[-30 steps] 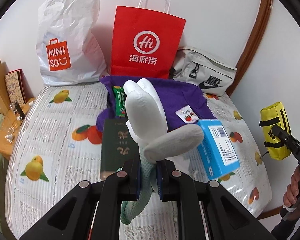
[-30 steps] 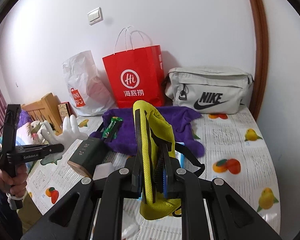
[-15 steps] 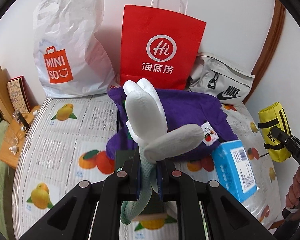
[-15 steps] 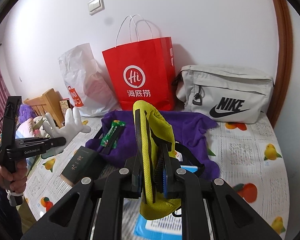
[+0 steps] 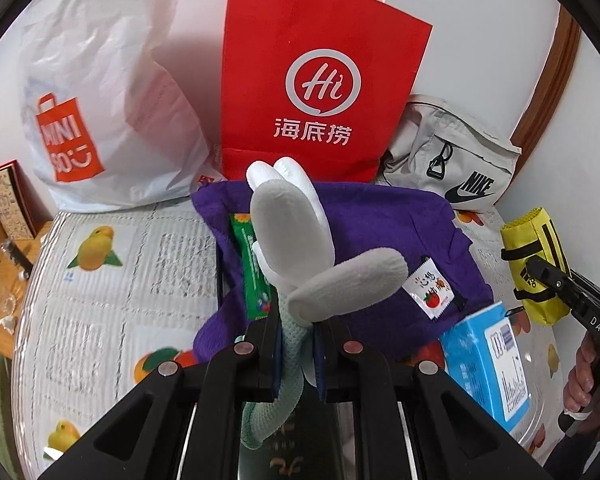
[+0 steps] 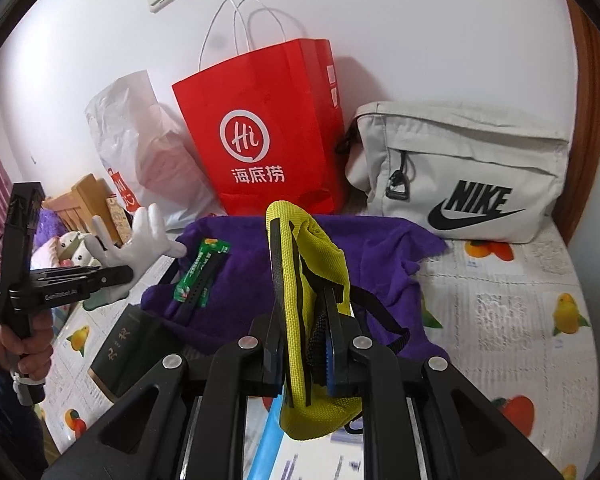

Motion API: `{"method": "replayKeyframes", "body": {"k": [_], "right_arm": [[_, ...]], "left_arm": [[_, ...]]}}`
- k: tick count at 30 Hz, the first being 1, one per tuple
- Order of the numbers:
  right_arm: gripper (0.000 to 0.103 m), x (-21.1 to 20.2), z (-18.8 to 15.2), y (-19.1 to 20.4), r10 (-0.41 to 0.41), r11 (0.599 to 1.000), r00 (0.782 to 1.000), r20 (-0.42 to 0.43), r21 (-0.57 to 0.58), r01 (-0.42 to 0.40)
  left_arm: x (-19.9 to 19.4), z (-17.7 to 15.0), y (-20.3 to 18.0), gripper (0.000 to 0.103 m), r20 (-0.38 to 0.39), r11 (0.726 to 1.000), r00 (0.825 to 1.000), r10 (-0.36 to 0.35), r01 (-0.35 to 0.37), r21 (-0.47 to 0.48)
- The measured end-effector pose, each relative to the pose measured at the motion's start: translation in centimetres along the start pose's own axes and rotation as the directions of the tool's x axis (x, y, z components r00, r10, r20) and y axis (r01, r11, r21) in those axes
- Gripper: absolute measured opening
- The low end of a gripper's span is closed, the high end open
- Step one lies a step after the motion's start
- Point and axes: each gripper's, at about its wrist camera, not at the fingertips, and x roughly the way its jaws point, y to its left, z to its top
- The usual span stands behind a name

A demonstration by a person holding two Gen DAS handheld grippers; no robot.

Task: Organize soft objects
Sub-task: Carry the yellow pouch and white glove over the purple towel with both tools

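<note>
Left gripper (image 5: 298, 344): jaws clamped tight on the cuff of a white glove (image 5: 296, 236), the stuffed fingers standing up and splayed in front of the lens
Right gripper (image 6: 304, 344): pinched onto a yellow pouch (image 6: 312, 276) with black straps, the pouch standing on edge between the pads and sagging below them
Left hand (image 6: 26, 344): wrapped round the handle of its tool, out at the left edge of the right wrist view, glove raised above the table
Right hand (image 5: 588, 372): gripping its handle at the far right of the left wrist view, pouch held up clear of the surface
Purple cloth (image 5: 384, 240): spread flat just ahead of both tools, a green packet (image 5: 254, 268) lying on its left part
Blue box (image 5: 488, 364): beside the cloth's right corner
Dark box (image 6: 134, 354): on the table at the cloth's left corner
Table (image 5: 112, 280): covered in a fruit-print sheet
Red paper bag (image 5: 320, 80): upright against the wall, straight behind the cloth
White plastic bag (image 5: 100, 92): left of the red one, touching it
Grey Nike bag (image 6: 468, 168): right of the red one, also at the wall
</note>
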Motion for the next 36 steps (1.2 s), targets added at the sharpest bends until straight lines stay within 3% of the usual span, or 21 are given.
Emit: {"method": "replayKeyframes", "body": {"k": [12, 23, 32, 34, 35, 36], "right_arm": [[0.014, 5.4, 2.3, -1.5, -0.004, 0.999, 0.998, -0.06, -0.034, 0.002], [0.015, 10.2, 2.1, -1.8, 0.005, 0.999, 0.988, -0.156, -0.045, -0.012], [0.019, 10.9, 1.9, -2.1, -0.012, 0.999, 0.986, -0.164, -0.037, 0.006], [0.024, 10.9, 1.8, -2.1, -0.011, 0.999, 0.986, -0.164, -0.034, 0.006], [0.029, 10.9, 1.9, -2.0, -0.011, 0.999, 0.987, -0.162, -0.034, 0.005], [0.041, 10.8, 1.9, -1.9, -0.011, 0.999, 0.987, -0.158, -0.035, 0.006]], "left_arm": [[4.9, 2.3, 0.2, 0.012, -0.044, 0.999, 0.998, -0.045, 0.046, 0.015], [8.1, 3.1, 0.6, 0.012, -0.111, 0.998, 0.992, -0.061, 0.062, 0.009], [9.1, 3.2, 0.2, 0.015, -0.131, 0.998, 0.989, -0.061, 0.062, 0.004], [9.0, 3.2, 0.1, 0.018, -0.128, 0.998, 0.99, -0.062, 0.064, 0.011], [9.0, 3.2, 0.1, 0.025, -0.13, 0.998, 0.99, -0.062, 0.064, 0.01], [8.9, 3.2, 0.1, 0.029, -0.134, 0.998, 0.989, -0.059, 0.061, 0.006]]}}
